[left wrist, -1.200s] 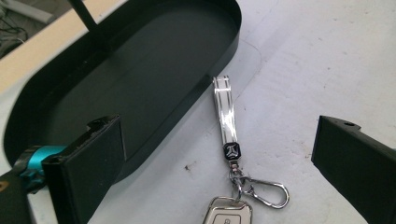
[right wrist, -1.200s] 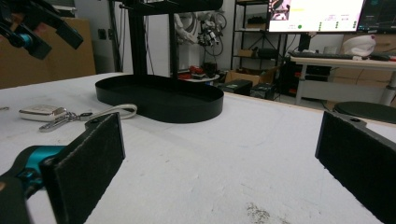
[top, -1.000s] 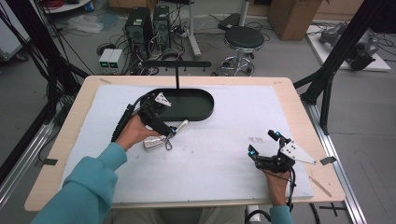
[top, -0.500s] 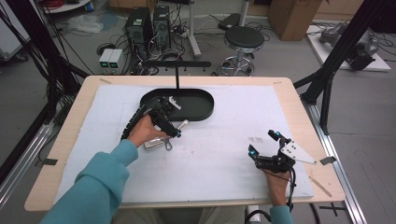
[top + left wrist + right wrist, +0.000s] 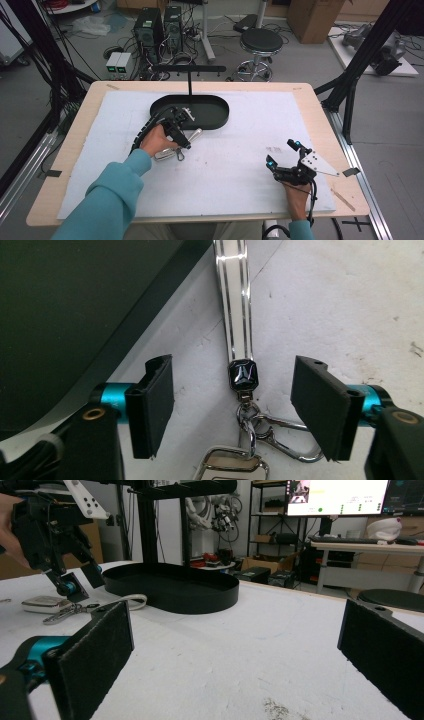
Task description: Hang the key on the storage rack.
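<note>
One black oval tray [image 5: 210,117] at the far middle of the table [image 5: 310,107], one set of keys [image 5: 243,405] with metal strap lying just beside its near rim, left gripper [image 5: 181,136] above the keys, fingers [image 5: 152,407] wide open around them, holding nothing, right gripper [image 5: 282,154] well apart at the near right, fingers [image 5: 87,662] wide open, empty

Left gripper [image 5: 184,131] held low just in front of the black oval tray [image 5: 220,106], jaws spread wide and tilted down, left forearm in a teal sleeve [image 5: 107,192] stretched toward the tray, right gripper [image 5: 283,154] held well apart from the tray, jaws parted wide, gripped from below by the right hand [image 5: 295,192]
</note>
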The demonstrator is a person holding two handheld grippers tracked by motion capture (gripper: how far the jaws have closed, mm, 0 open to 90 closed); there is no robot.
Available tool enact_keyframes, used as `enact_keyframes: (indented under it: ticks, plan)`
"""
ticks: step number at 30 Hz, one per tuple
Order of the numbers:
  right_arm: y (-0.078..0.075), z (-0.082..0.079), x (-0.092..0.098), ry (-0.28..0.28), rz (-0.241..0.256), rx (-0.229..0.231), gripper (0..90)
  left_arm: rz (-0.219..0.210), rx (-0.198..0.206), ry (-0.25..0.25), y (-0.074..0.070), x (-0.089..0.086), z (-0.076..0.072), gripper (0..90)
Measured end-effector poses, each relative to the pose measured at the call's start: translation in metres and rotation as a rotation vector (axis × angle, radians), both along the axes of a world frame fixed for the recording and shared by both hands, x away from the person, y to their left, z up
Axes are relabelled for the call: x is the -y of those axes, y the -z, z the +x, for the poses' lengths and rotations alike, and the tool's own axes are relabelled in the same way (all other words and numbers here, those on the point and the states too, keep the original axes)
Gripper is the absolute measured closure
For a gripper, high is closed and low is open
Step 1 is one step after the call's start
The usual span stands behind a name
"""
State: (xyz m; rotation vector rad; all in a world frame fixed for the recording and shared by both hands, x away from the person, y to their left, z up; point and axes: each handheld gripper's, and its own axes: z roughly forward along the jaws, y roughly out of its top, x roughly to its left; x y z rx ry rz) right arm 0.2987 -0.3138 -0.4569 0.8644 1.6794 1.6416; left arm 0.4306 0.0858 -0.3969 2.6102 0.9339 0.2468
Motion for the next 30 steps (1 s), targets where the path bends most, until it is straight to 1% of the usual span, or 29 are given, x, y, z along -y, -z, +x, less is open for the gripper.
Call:
enact_keyframes:
  ticks: [3, 4, 5, 8, 10, 13, 14, 15, 16, 17, 19, 24, 30]
  plan:
    - [0.0, 0.0, 0.0, 0.0, 0.0, -0.001, 0.7, 0.015, -0.01, -0.013, 0.002, 0.001, 0.002, 38.6]
    - [0.0, 0.0, 0.0, 0.001, 0.001, -0.003, 0.7, 0.027, -0.012, -0.016, 0.002, 0.001, 0.002, 39.7]
    - [0.0, 0.0, 0.0, 0.002, 0.0, 0.0, 0.7, 0.025, -0.015, -0.025, 0.002, 0.002, 0.002, 41.7]
    - [0.0, 0.0, 0.0, 0.001, 0.001, -0.003, 0.7, 0.04, -0.026, -0.028, 0.002, 0.003, 0.003, 43.2]
    - [0.0, 0.0, 0.0, 0.002, 0.001, -0.002, 0.6, 0.04, -0.035, -0.04, 0.003, 0.005, 0.004, 44.9]
    - [0.0, 0.0, 0.0, 0.002, 0.001, -0.002, 0.7, 0.061, -0.038, -0.038, 0.004, 0.007, 0.005, 45.9]
    - [0.0, 0.0, 0.0, 0.001, 0.001, -0.002, 0.6, 0.063, -0.037, -0.037, 0.004, 0.009, 0.005, 48.4]
    - [0.0, 0.0, 0.0, 0.001, 0.001, -0.002, 0.6, 0.064, -0.041, -0.037, 0.004, 0.01, 0.006, 48.4]
    - [0.0, 0.0, 0.0, 0.0, 0.003, -0.002, 0.7, 0.068, -0.047, -0.032, 0.004, 0.01, 0.006, 50.2]
    - [0.0, 0.0, 0.0, 0.0, 0.003, -0.002, 0.7, 0.068, -0.044, -0.035, 0.005, 0.012, 0.006, 51.0]
    - [0.0, 0.0, 0.0, 0.001, 0.001, -0.002, 0.7, 0.081, -0.048, -0.034, 0.005, 0.013, 0.007, 52.1]
    - [0.0, 0.0, 0.0, 0.001, 0.002, -0.001, 0.7, 0.091, -0.06, -0.035, 0.006, 0.016, 0.007, 55.7]
    - [0.0, 0.0, 0.0, 0.001, 0.005, -0.001, 0.6, 0.099, -0.063, -0.038, 0.008, 0.019, 0.008, 59.9]
